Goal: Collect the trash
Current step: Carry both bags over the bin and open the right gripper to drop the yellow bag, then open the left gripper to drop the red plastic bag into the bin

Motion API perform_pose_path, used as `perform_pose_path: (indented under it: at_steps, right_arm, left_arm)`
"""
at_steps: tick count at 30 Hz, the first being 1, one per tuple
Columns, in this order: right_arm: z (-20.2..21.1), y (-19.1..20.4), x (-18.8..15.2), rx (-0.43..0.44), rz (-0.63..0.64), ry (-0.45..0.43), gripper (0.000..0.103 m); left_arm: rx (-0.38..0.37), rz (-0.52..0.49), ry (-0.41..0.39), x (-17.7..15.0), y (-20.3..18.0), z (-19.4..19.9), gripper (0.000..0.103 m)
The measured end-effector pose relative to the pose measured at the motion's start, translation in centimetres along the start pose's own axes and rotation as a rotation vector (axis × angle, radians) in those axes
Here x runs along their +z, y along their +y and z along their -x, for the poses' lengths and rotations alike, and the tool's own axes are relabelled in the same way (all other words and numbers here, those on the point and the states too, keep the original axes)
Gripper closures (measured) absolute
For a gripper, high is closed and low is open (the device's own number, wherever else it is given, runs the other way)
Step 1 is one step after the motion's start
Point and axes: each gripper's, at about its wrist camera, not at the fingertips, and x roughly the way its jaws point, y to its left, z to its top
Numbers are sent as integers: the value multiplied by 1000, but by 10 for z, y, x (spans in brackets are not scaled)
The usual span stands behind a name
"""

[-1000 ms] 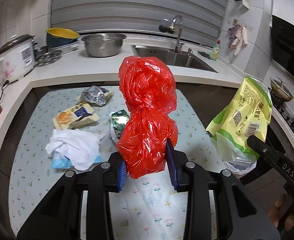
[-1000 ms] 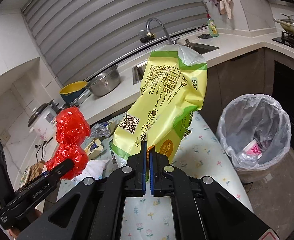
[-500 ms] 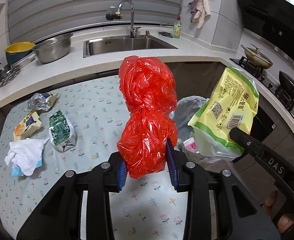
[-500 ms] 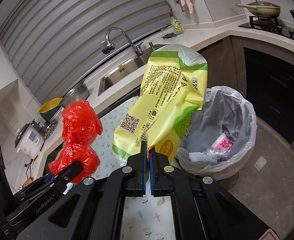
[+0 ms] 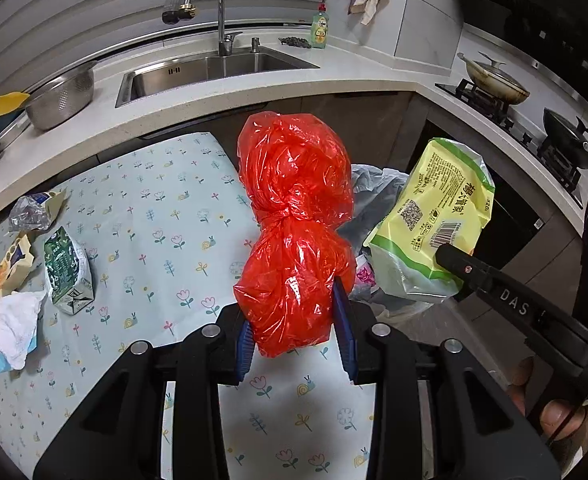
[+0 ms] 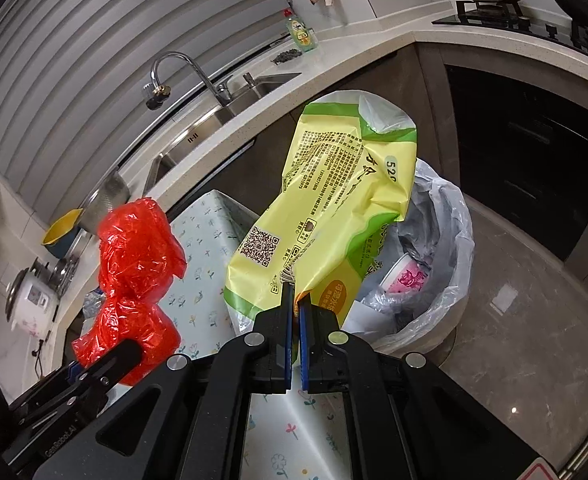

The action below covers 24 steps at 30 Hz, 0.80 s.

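Carry step: both loads near the bin, not yet dropped.
I've got the left gripper (image 5: 294, 340) clamped on the red bag (image 5: 294, 232), over the table (image 5: 154, 216) edge, bin (image 6: 450, 248) at its 1 o'clock. Right gripper (image 6: 294, 312) is pinched tight on the yellow pack (image 6: 334, 216), bin at 2 o'clock. Four scraps remain at the table's 9 o'clock. Next, I think: move both over the rim, then let go.

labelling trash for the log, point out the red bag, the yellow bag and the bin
red bag (image 5: 294, 216), left wrist view, at its knotted waist
yellow bag (image 6: 334, 200), right wrist view, on the printed face
bin (image 6: 460, 248), right wrist view, on the liner at its rim
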Motion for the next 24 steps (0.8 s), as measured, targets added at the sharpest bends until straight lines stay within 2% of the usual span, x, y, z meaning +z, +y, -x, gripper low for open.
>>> perform_pose_path:
  at_steps: [3, 8, 15, 18, 24]
  right_arm:
    - [-17, -3, 5, -16, 2, 18, 99]
    - [-41, -8, 11, -50, -5, 43, 91]
    - [-44, -15, 11, -68, -29, 41, 85]
    - [-38, -16, 9, -75, -37, 36, 81]
    - [-25, -18, 9, -94, -34, 15, 81]
  left_arm:
    - [0, 1, 8, 3, 0, -8, 70]
    - [2, 3, 18, 6, 3, -20, 70]
    - [-7, 3, 40, 11, 5, -38, 70]
    - [-28, -15, 54, 15, -2, -49, 70]
    - [-121, -66, 87, 28, -29, -77, 68]
